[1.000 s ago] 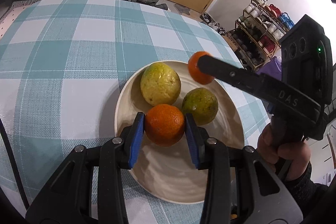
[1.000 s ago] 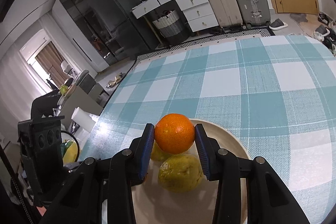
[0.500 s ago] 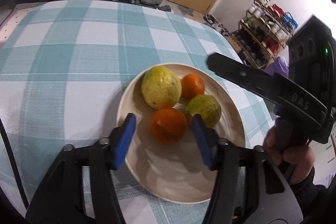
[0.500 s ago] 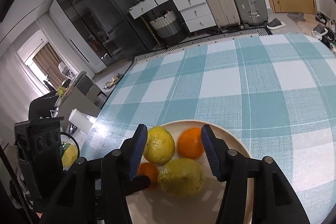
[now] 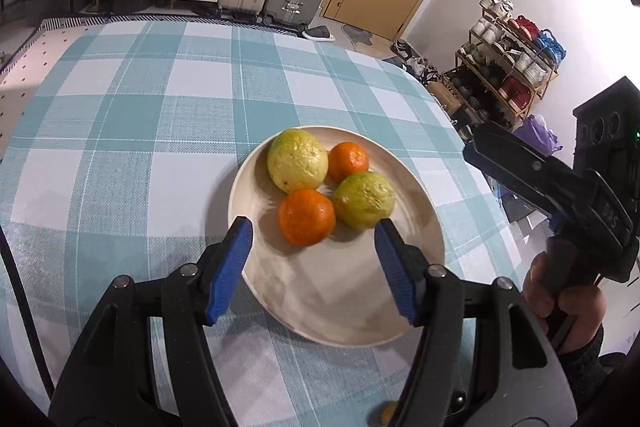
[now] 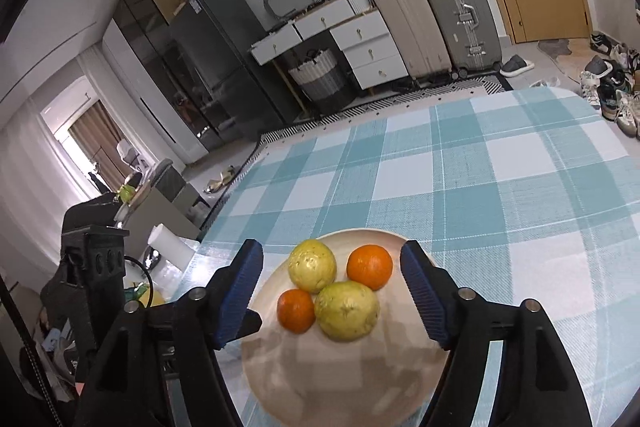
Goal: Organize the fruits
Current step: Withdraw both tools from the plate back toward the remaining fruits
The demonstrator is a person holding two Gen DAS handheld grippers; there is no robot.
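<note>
Both oranges, clamped a second ago, now sit on the plate [image 5: 360,311] at frame centre beside two guavas. Left gripper [image 5: 314,267] and right gripper [image 6: 332,291] have just been opening, nothing between them. Fruit looks firm, round, roll-prone; grip across the middle.

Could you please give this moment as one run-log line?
left tool: open, just opened, empty | right tool: open, just opened, empty | round cream plate: two oranges, two yellow-green fruits
</note>
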